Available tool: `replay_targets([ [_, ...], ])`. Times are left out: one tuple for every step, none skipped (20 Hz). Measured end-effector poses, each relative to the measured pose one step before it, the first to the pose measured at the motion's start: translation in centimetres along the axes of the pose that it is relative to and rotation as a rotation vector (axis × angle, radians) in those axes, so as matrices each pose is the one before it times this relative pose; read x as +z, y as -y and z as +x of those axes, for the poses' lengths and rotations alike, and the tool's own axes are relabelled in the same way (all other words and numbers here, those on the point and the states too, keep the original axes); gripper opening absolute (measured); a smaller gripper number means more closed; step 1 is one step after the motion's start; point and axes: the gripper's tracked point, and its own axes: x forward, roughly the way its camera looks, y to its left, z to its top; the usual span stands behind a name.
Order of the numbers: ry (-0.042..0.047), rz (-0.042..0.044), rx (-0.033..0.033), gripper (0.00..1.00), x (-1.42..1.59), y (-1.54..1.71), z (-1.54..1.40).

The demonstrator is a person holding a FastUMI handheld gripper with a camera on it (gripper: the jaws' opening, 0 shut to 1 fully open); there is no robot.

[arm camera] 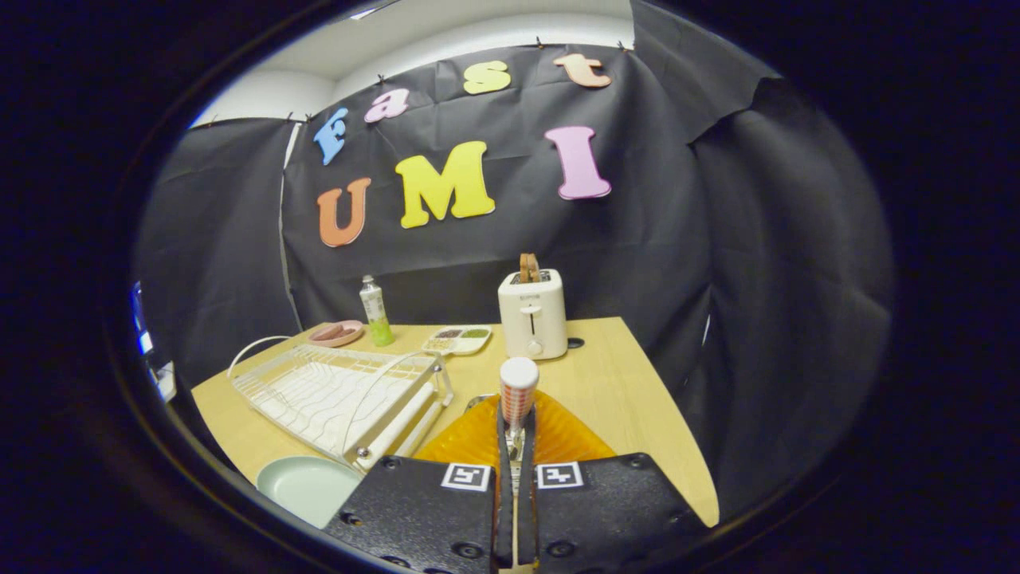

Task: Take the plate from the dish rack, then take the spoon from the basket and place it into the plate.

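Spoon [518,395] first: I see it pinched between my gripper's [515,434] fingers, which are pressed together on its slim metal shaft, with the orange-and-white checked handle end standing up just ahead of the fingertips. Whether that upper end is the handle or the bowl I judge only from its rounded, capped shape.

Directly beneath and beyond the fingers sits an orange ribbed basket [558,438], so I take it the spoon is just above or barely clear of the basket it came from. To the left of the fingers, close by, lies the pale green plate [307,485], flat on the wooden table [621,383] and just beside the near corner of the white wire dish rack [343,395]. The rack looks bare of dishes.

Farther back I make out a white toaster [532,312] with bread in its slot, a divided tray [458,340], a green bottle [374,312] and a pink dish [336,332].

My reading of progress: the plate is already out of the rack and the spoon is in hand. What is left is to carry the spoon leftward over the plate and set it down inside.
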Motion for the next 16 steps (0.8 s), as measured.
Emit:
replay_targets([
  [0.00337,-0.00448,-0.00133,0.08,0.484,-0.37,-0.723],
  [0.00292,0.00269,0.00351,0.08,0.444,-0.642,-0.749],
  [0.00542,0.00149,0.00314,0.08,0.554,-0.478,-0.797],
  [0.00665,-0.00193,-0.00221,0.08,0.555,-0.505,-0.726],
  [0.00953,-0.00706,-0.00044,0.08,0.661,-0.425,-0.841],
  [0.01031,-0.00229,0.00095,0.08,0.727,-0.655,-0.914],
  [0.00997,-0.00235,0.00621,0.08,0.708,-0.839,-0.959],
  [-0.00044,-0.00929,0.01173,0.08,0.255,-1.115,-0.983],
  [0.00079,-0.00536,0.01909,0.08,0.124,-1.316,-1.067],
  [-0.00392,-0.00226,0.02026,0.08,-0.107,-1.412,-0.857],
  [-0.00841,-0.00348,0.02308,0.08,-0.439,-1.618,-0.72],
  [-0.01124,-0.00311,0.02418,0.08,-0.767,-1.691,-0.577],
  [-0.01659,-0.00266,0.02342,0.08,-0.902,-1.81,-0.297],
  [-0.02402,-0.00121,0.01958,0.08,-1.03,-1.607,-0.095],
  [-0.02656,0.00399,0.01544,0.08,-1.089,-1.476,-0.011],
  [-0.02285,0.01147,0.01348,0.08,-1.018,-1.29,0.15],
])
